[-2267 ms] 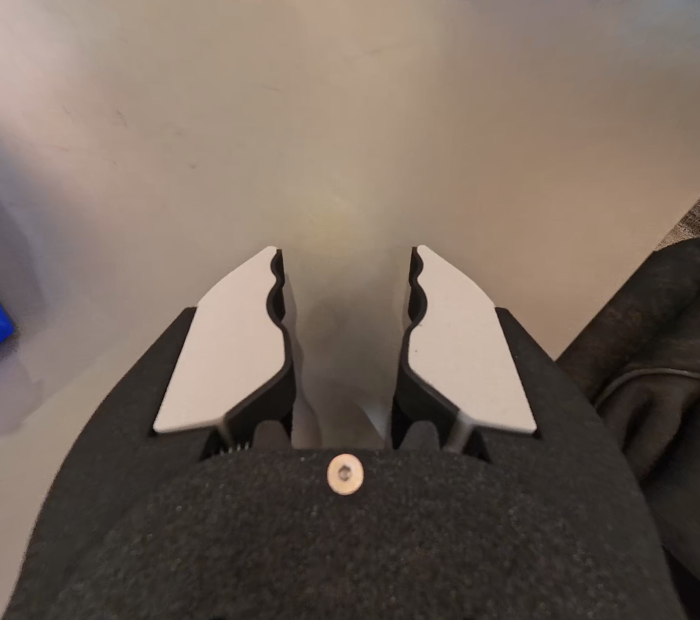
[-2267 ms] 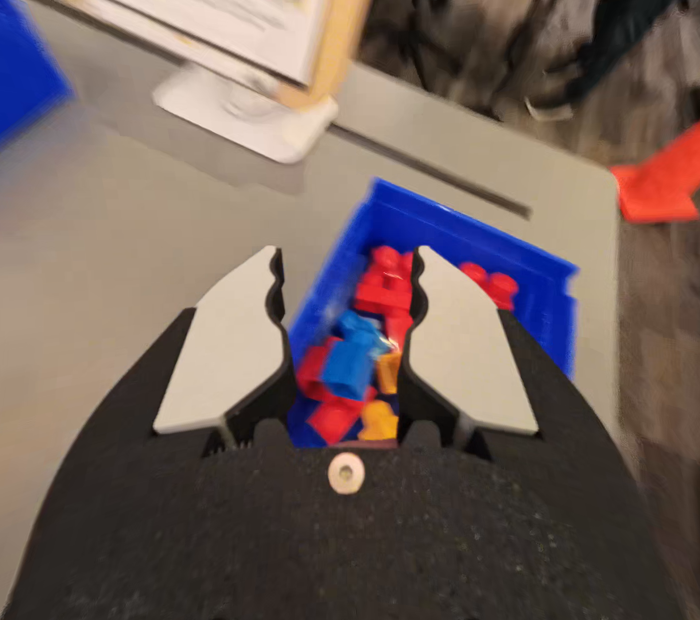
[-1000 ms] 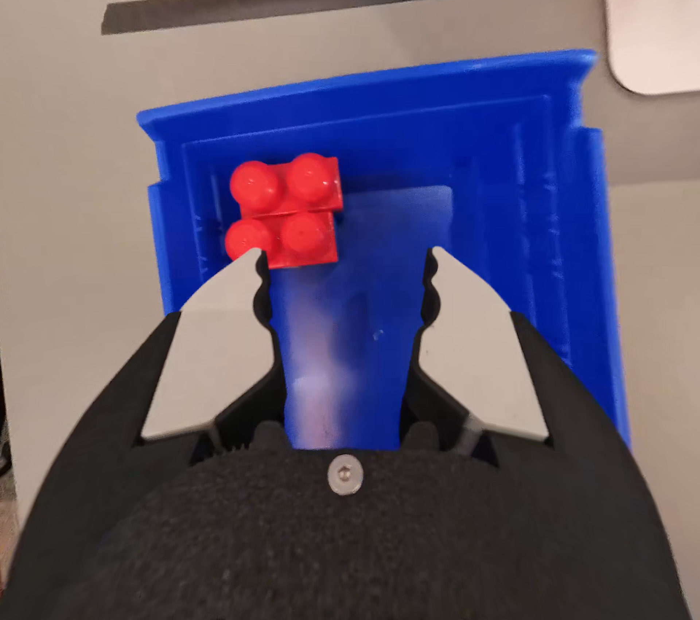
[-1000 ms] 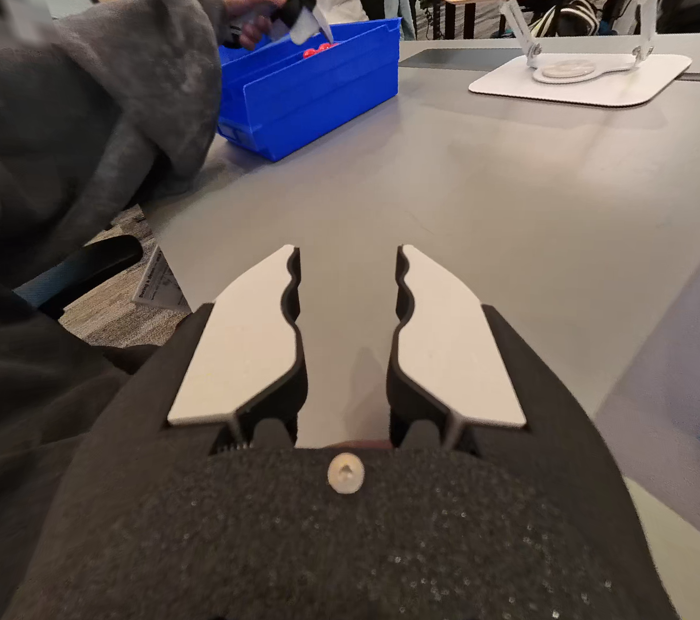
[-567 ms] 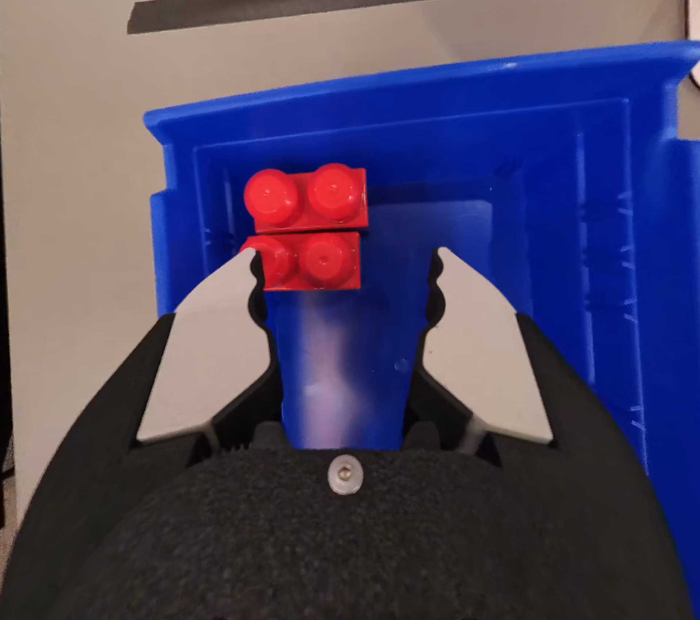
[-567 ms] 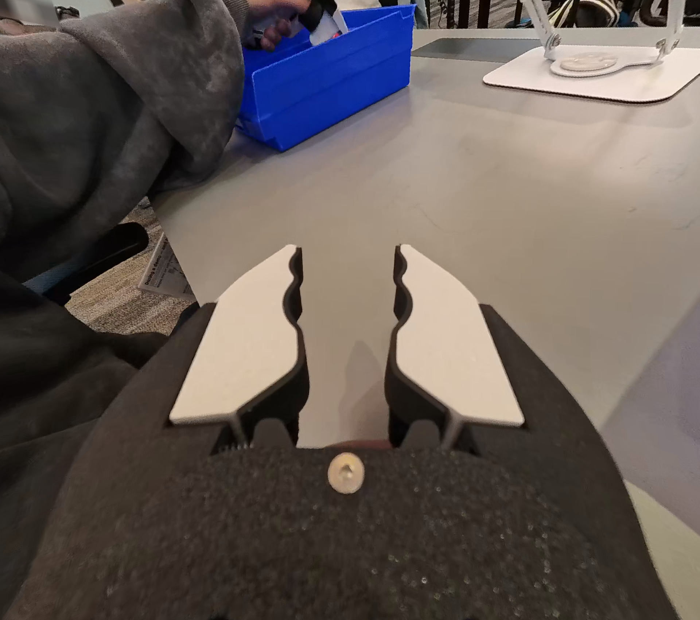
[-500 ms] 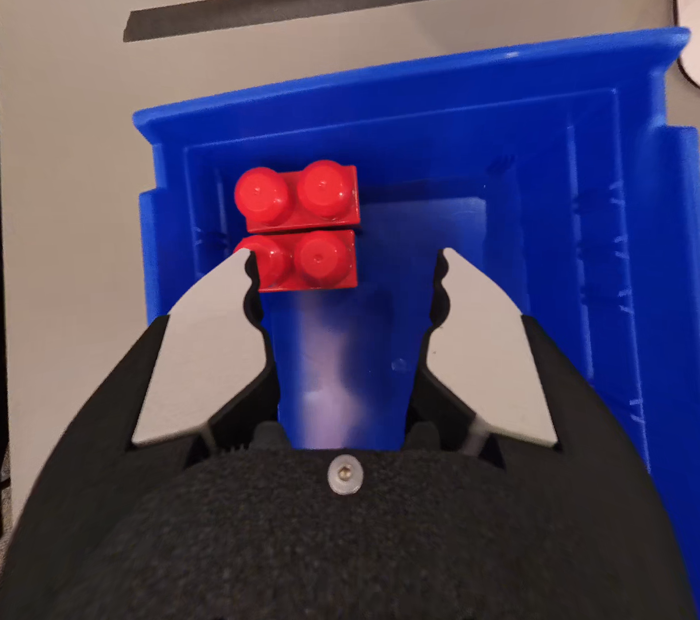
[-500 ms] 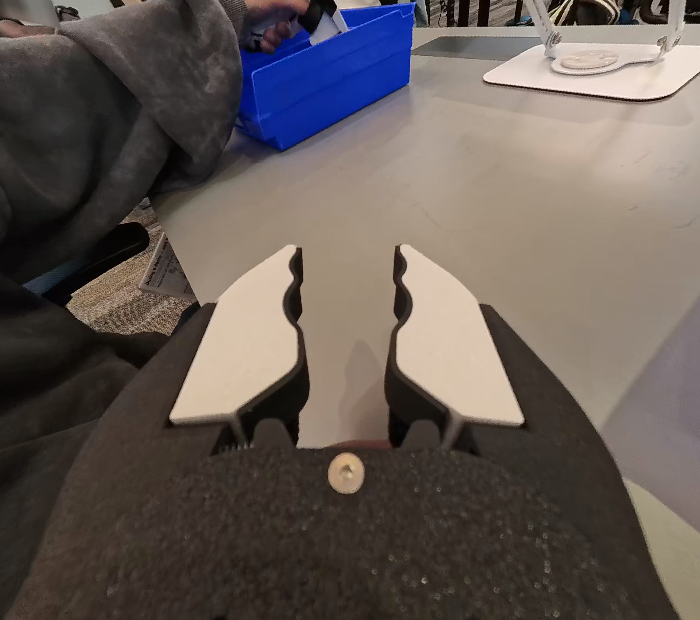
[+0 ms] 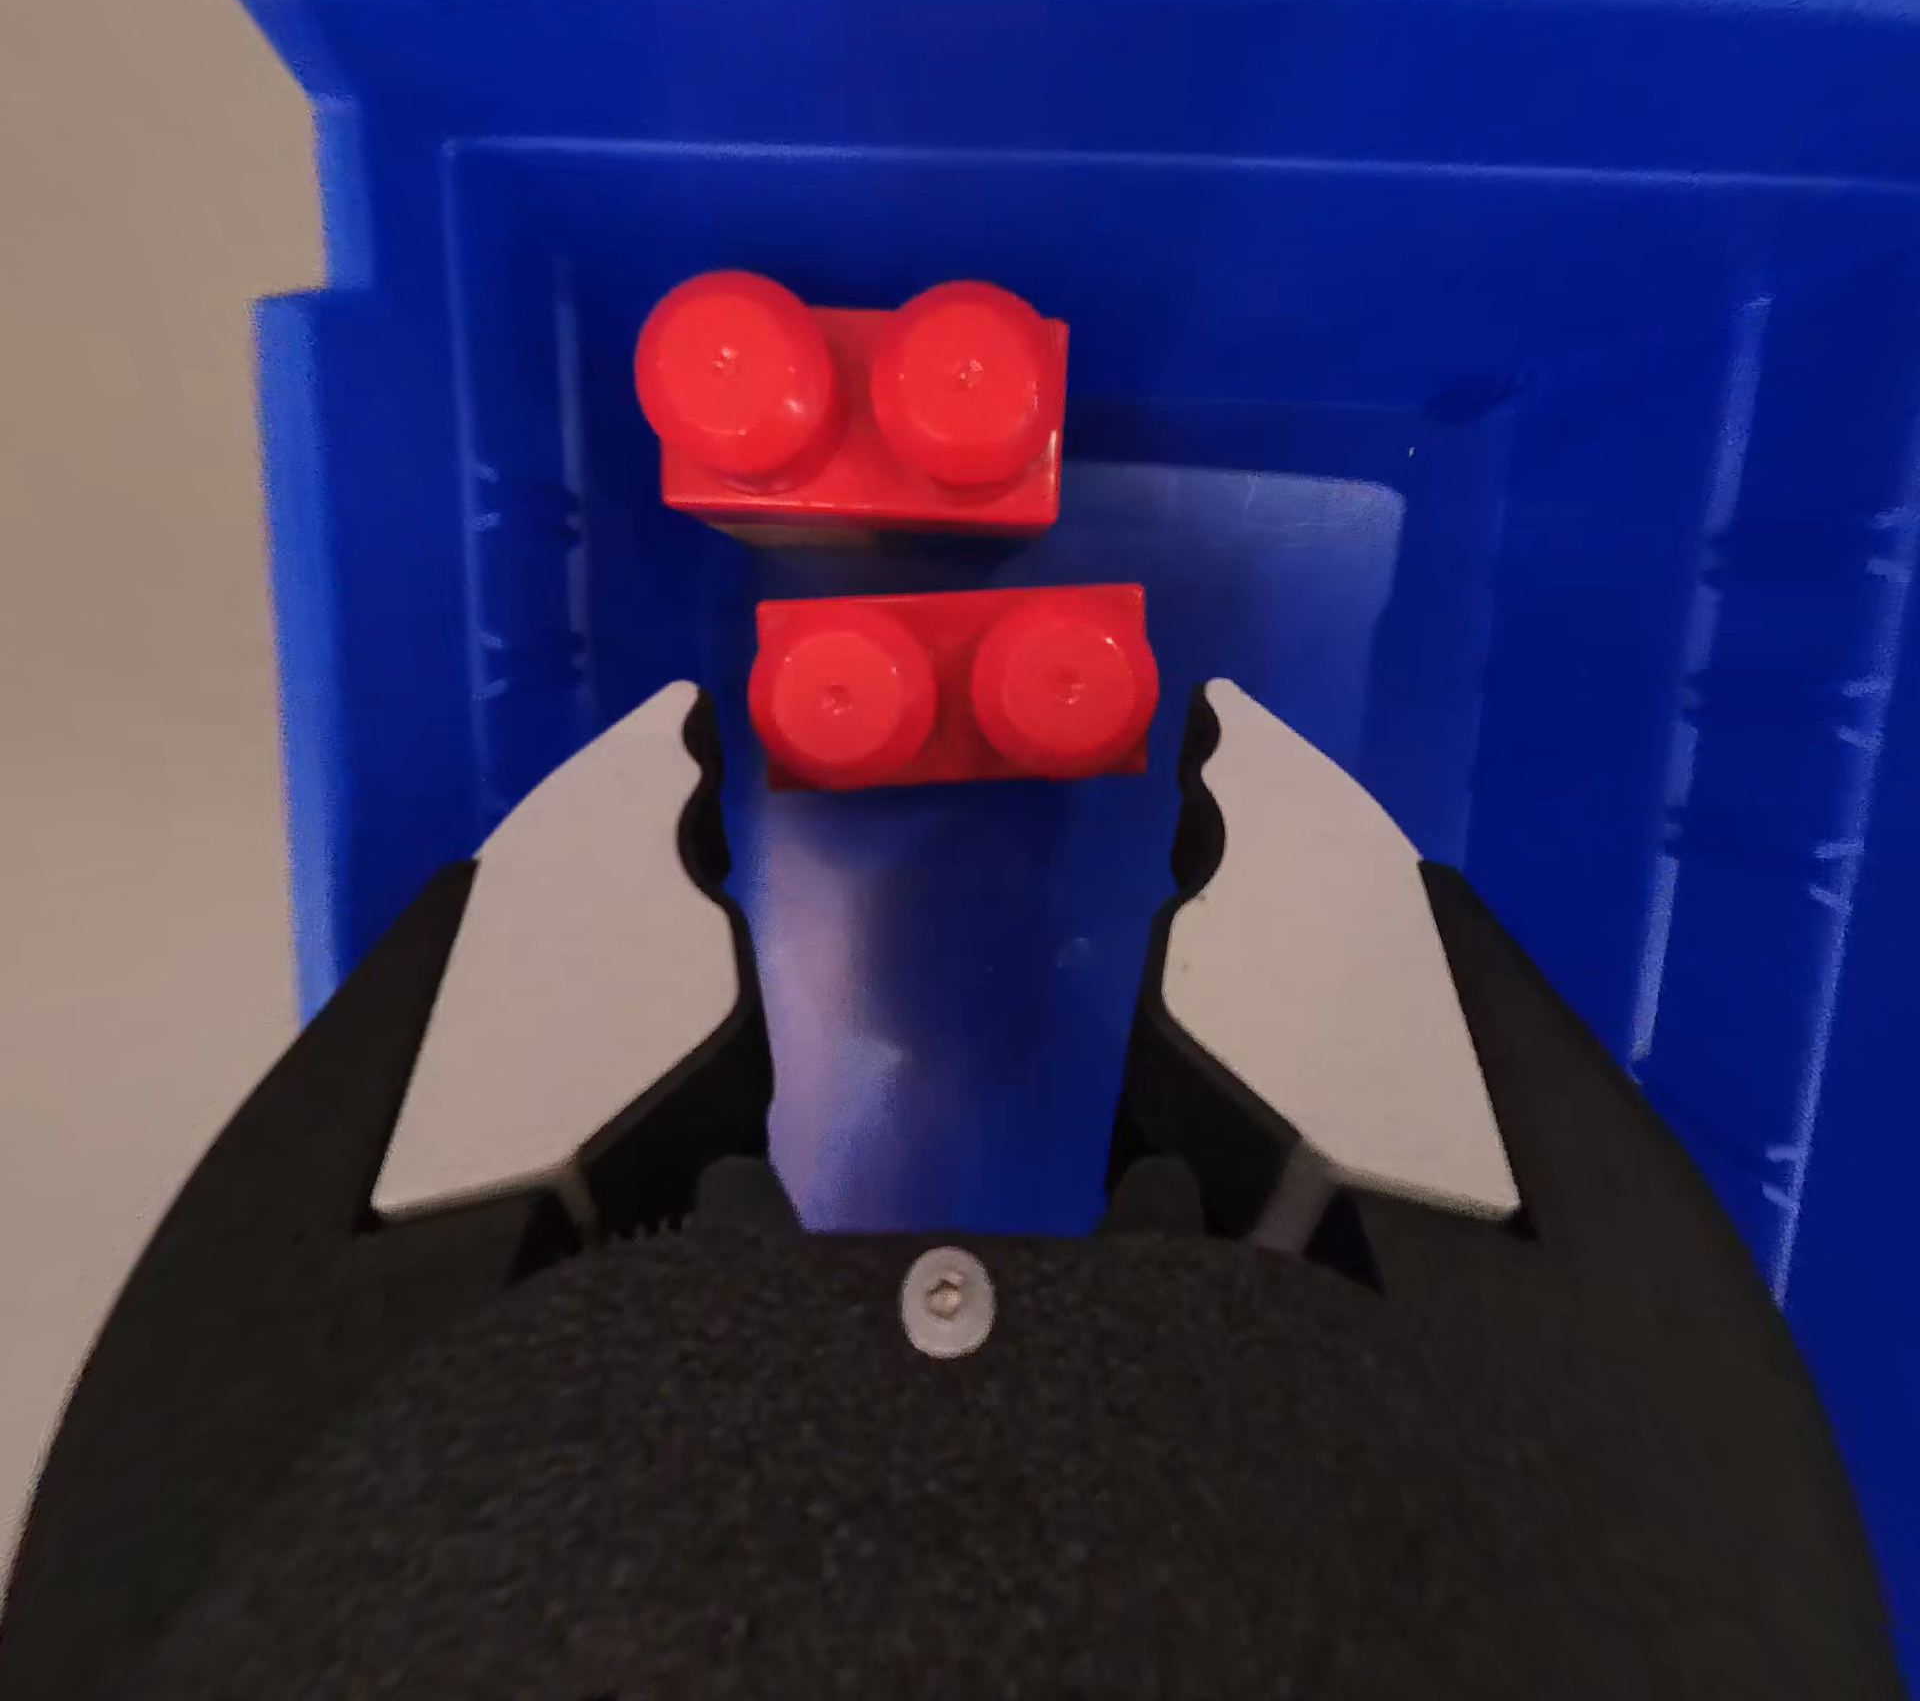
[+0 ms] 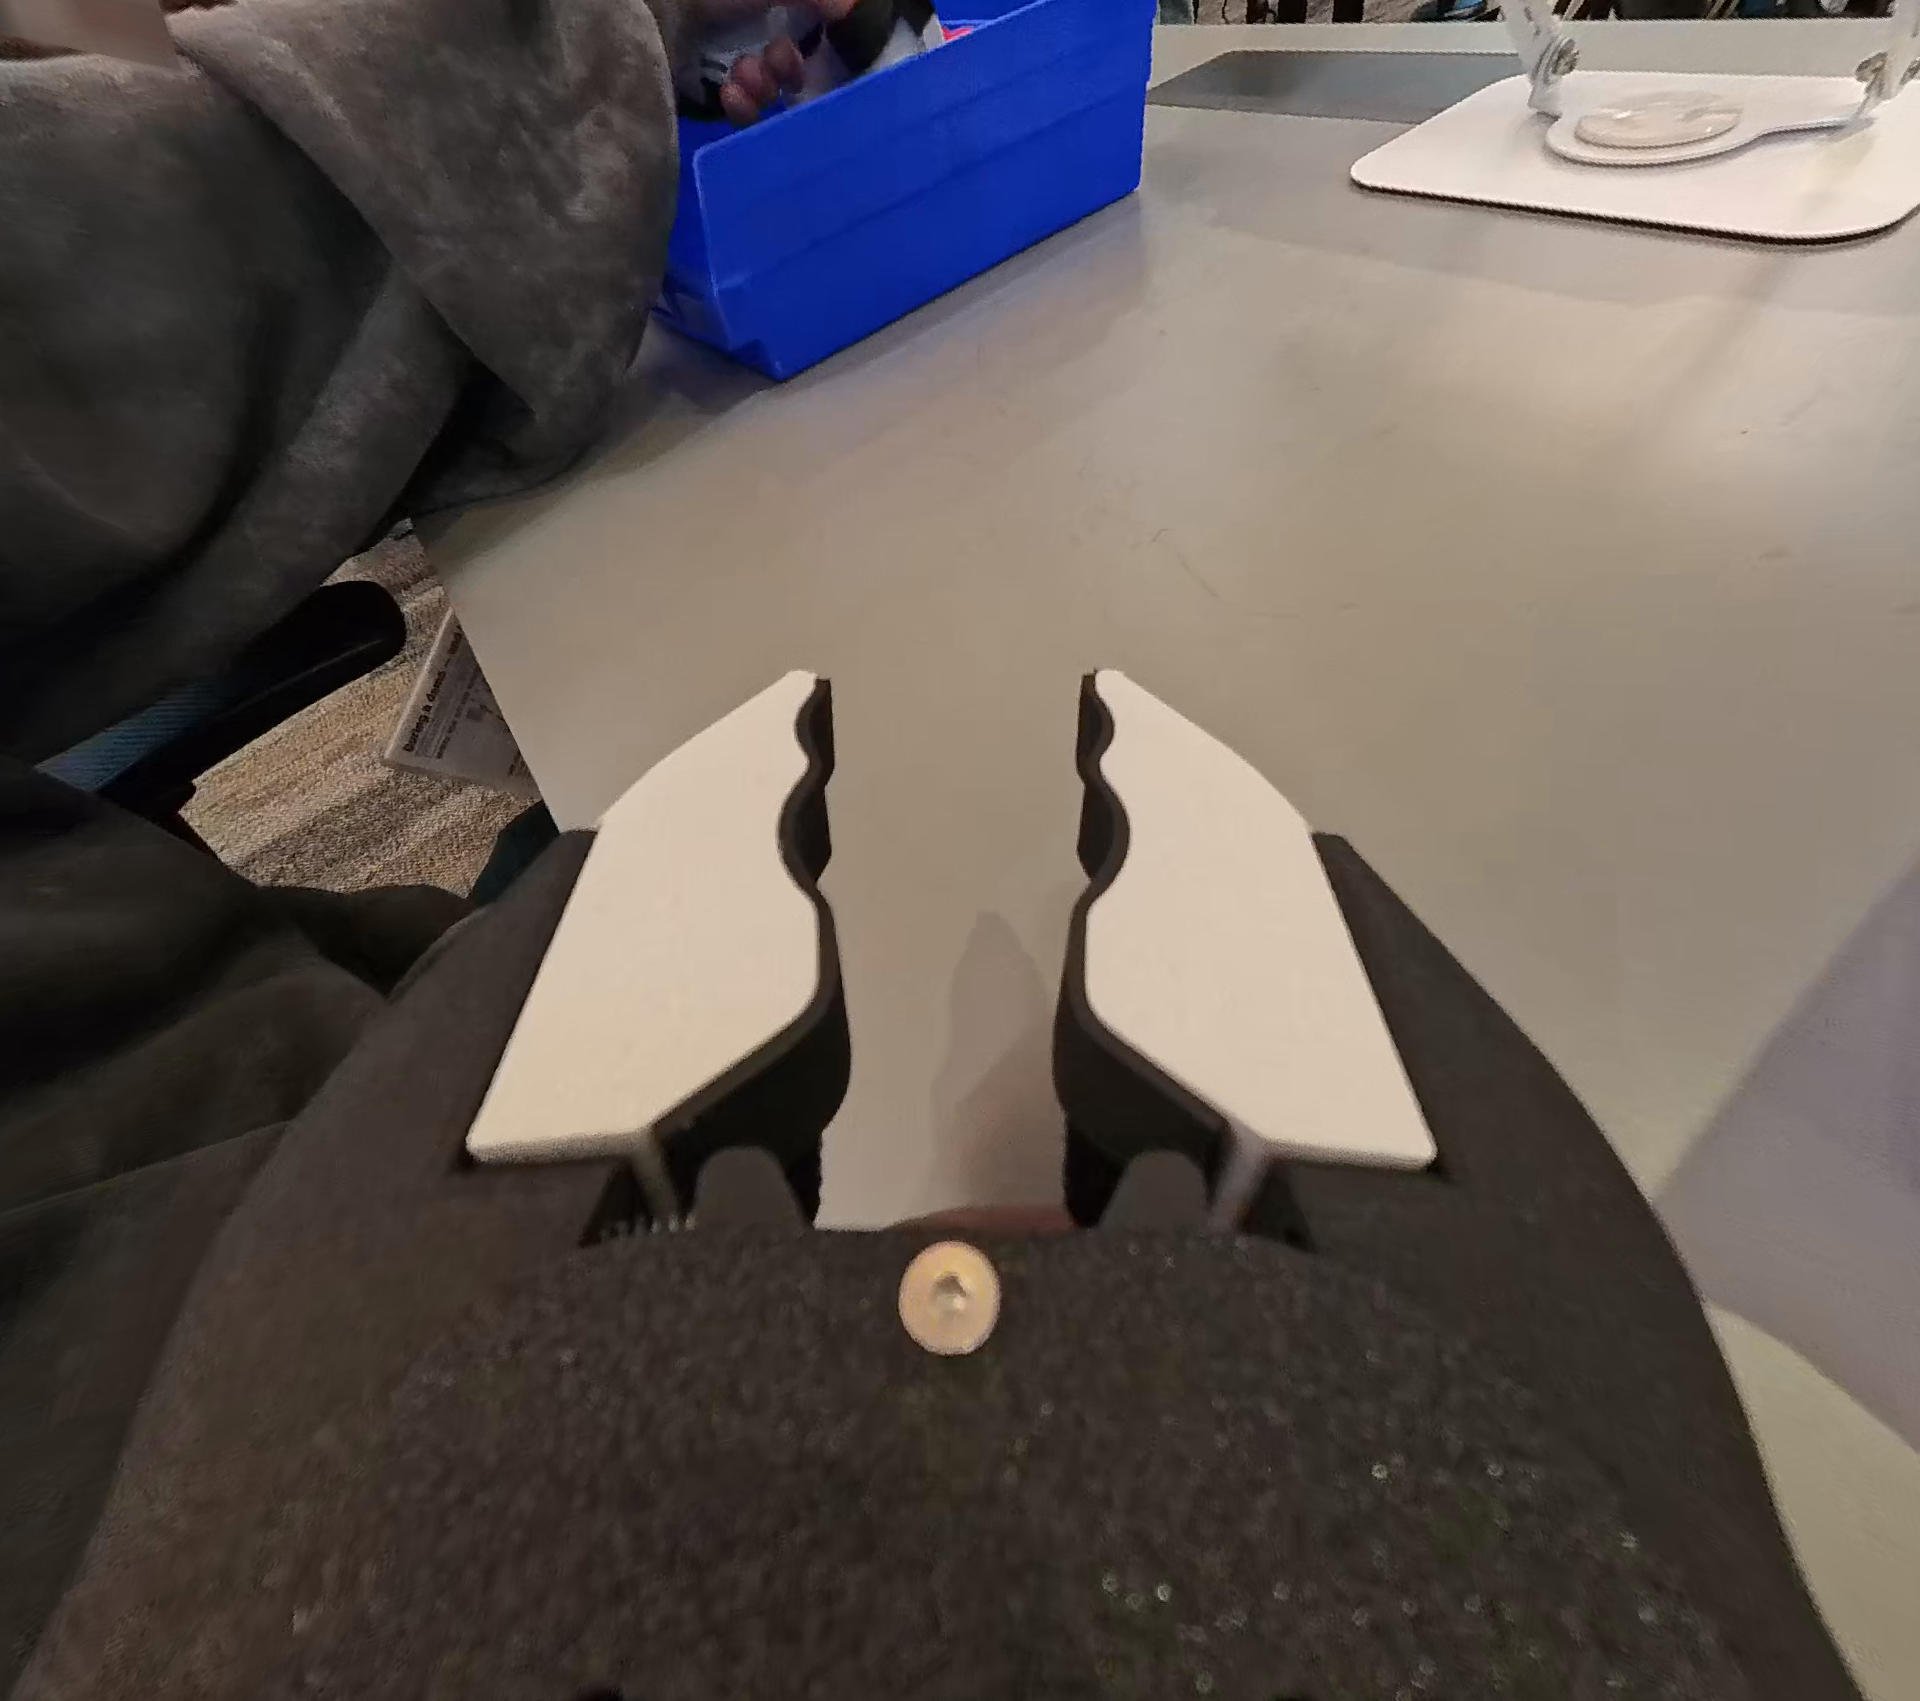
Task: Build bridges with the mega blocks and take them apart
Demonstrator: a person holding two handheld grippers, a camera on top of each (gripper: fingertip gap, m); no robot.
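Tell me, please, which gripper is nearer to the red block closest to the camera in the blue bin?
The left. The left gripper sits inside the blue bin, jaws open on either side of the nearer red block. The right gripper hovers over bare table, well away from the bin.

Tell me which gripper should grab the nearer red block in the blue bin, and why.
Left. The left gripper is open inside the blue bin, its fingertips either side of the nearer red block. The right gripper is open over bare table, far from the bin, so it would probably need a long reach.
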